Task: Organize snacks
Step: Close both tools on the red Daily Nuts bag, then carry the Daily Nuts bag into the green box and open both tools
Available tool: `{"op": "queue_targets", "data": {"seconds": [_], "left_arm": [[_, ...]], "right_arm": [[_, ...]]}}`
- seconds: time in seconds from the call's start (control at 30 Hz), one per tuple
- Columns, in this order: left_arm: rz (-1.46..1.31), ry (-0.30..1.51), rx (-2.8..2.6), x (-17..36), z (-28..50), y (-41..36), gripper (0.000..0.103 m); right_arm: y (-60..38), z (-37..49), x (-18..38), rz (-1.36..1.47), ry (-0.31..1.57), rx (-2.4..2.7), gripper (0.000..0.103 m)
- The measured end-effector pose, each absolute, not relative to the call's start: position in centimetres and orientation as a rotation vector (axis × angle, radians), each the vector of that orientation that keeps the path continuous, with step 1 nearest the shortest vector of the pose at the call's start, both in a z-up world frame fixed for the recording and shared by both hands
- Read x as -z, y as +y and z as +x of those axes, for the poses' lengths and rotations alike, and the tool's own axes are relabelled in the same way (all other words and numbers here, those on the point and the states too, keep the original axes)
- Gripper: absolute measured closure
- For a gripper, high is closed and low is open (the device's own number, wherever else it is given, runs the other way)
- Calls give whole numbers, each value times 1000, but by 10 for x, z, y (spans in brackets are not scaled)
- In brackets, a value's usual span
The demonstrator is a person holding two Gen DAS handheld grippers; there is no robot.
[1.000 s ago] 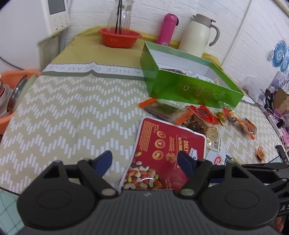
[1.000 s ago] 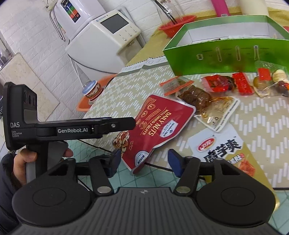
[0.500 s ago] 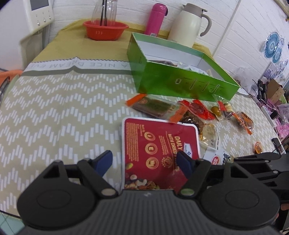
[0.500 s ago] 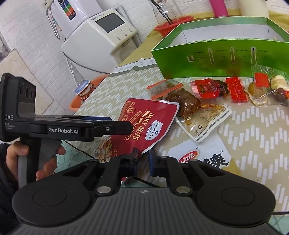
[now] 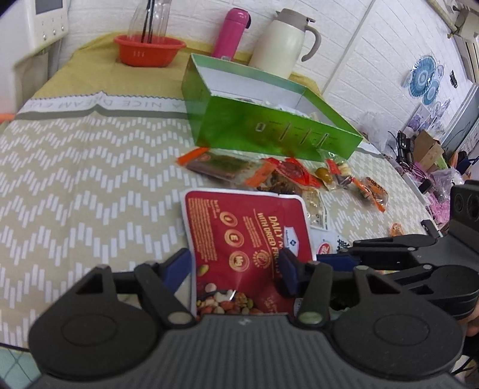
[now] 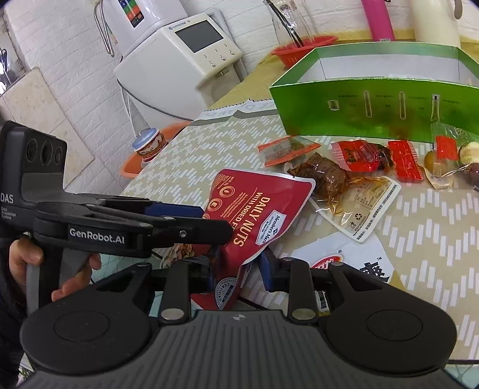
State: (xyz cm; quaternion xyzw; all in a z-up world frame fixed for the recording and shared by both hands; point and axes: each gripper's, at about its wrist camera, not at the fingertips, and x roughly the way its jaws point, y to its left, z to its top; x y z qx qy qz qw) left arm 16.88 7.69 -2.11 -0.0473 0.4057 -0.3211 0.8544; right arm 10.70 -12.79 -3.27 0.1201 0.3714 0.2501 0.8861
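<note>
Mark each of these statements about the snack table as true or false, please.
1. The green box is open at the top. True.
2. The pink bottle lies inside the box. False: it stands behind it, beside the cream jug.
3. The red nut bag lies between the fingers of the left tongs. True.
4. The red basin is empty. False: a clear glass vessel stands in it.

red nuts pouch | near end lifted off table | green box open, upright behind
</note>
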Motion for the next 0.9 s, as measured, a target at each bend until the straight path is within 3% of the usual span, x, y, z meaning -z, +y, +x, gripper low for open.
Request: {"op": "queue_targets", "data": {"seconds": [0.1, 0.17, 0.27, 0.9], "left_arm": [[-108, 857, 673, 21, 167, 74, 55], [-140, 870, 694, 20, 165, 72, 73], [-117, 856, 697, 16, 157, 65, 80], [-89, 648, 757, -75, 159, 11, 80]], "right_arm": [[-126, 107, 32, 238, 769, -521, 50], [-121, 106, 30, 199, 767, -513, 50], [-120, 104, 29, 190, 771, -517, 54], [-181, 100, -48, 191, 555, -473, 56]]}}
